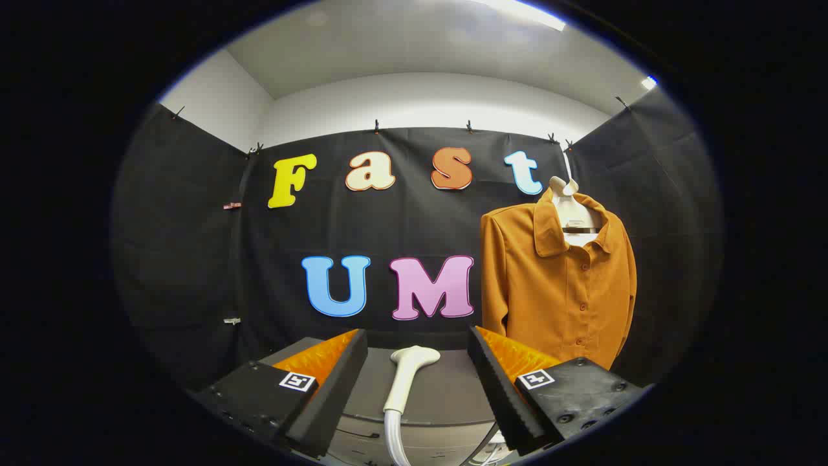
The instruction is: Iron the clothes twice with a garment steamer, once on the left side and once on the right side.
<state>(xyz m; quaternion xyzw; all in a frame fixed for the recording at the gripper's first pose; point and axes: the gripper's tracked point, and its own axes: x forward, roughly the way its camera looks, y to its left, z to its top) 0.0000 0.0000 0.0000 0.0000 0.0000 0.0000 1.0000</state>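
Jaws: the gripper (417, 382) stands with its two fingers spread wide, nothing pressed between them
Between the fingers: the white steamer head (409, 369) shows in the gap, apart from both fingers, its broad end up and tilted a little to the right, narrowing downward
Hose: a pale ribbed hose (392, 441) joins the lower end of the steamer head and runs down out of sight
Under the steamer: a grey table (446, 388) carries it; lower down the front of the table shows a seam like a drawer edge, though I cannot tell what it is
Cable: thin cords (485, 446) run by the inner side of the right finger, low down; where they lead is hidden
Beyond the right finger: an orange-brown button-front shirt (556, 285) hangs upright, collar open, buttons down the middle, sleeves hanging at both sides; its hem falls behind the right finger
Hanger: the shirt sits on a pale hanger (569, 204) whose hook rises to the top edge of the cloth wall
Backdrop: black cloth booth wall (194, 259) behind table and shirt, clipped along its top edge
Above: white ceiling (420, 45) with a strip light (527, 14)
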